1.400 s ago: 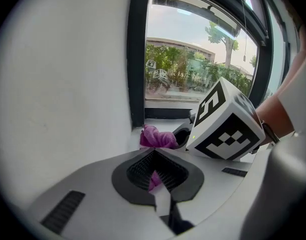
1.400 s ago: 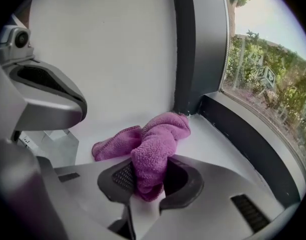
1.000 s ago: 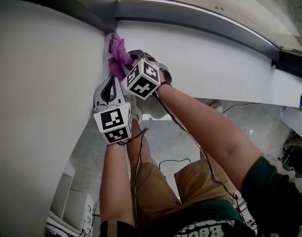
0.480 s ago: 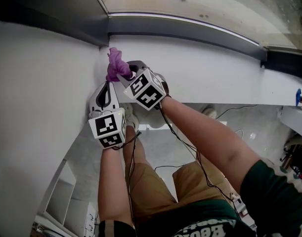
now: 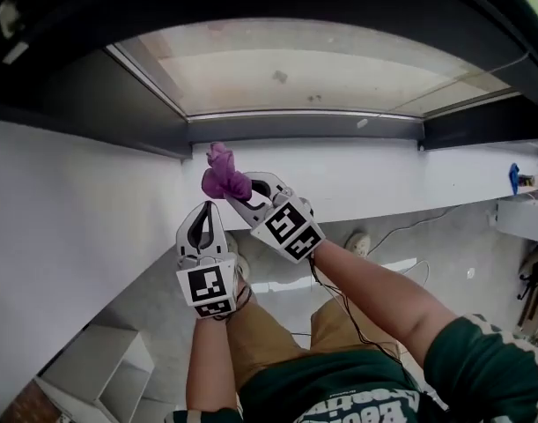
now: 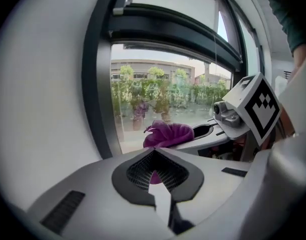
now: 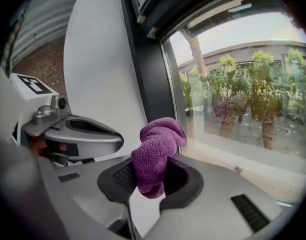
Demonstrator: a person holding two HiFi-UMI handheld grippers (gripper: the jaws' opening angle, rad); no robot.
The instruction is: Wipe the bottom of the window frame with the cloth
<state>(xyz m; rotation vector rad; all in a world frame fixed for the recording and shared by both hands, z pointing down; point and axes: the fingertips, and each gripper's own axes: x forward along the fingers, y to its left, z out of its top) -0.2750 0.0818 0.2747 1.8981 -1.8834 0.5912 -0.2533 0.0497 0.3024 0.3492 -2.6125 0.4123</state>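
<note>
While right tongs (image 5: 238, 192) clamp purple cloth (image 5: 221, 176) by the window frame (image 5: 304, 129) bottom:
left tongs (image 5: 205, 210) pressed together, empty, just beside them.

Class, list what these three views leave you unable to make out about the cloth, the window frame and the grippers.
Head view: whether the purple microfibre cloth touches the dark window frame's bottom rail; the bunched cloth covers the contact spot.
Right gripper view: the cloth's lower end, buried between the right hand-held gripper's jaws.
Head view: dark specks within the window opening, too small to identify.
</note>
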